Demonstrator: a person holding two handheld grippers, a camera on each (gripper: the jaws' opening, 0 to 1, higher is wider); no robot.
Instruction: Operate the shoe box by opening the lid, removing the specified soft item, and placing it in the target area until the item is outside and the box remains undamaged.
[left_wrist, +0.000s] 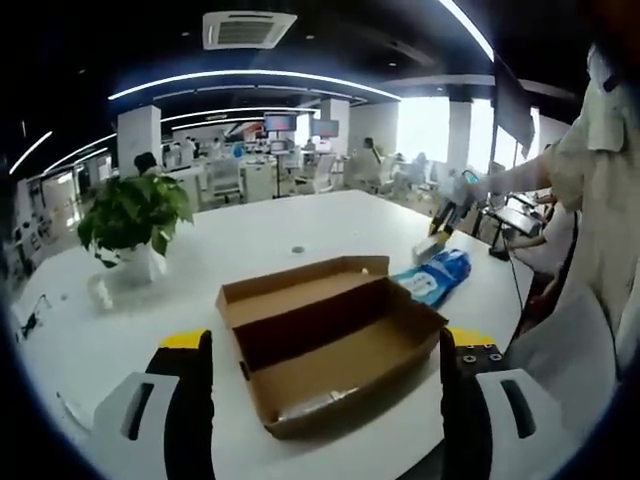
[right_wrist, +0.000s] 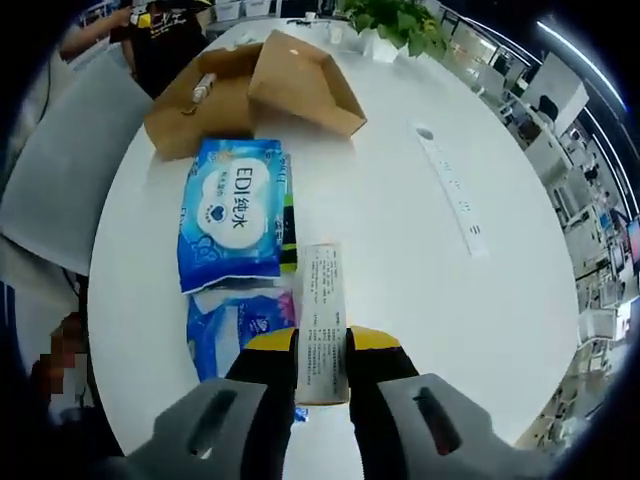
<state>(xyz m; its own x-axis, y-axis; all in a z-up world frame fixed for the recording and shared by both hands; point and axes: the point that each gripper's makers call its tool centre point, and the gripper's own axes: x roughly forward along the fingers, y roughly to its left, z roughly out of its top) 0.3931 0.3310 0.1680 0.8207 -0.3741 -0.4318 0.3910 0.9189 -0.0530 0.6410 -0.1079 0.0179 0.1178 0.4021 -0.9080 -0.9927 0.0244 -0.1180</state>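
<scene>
The shoe box sits open on the white table, lid folded back — the wipes pack lies just beside the box. Right gripper is clamped on a slim white packet. Left gripper gapes wide, jaws flanking the box. A potted plant stands beyond the box.

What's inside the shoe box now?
The box is open. On its floor near the front wall lies something pale and shiny, too unclear to name. The front wall hides the corner behind it.
</scene>
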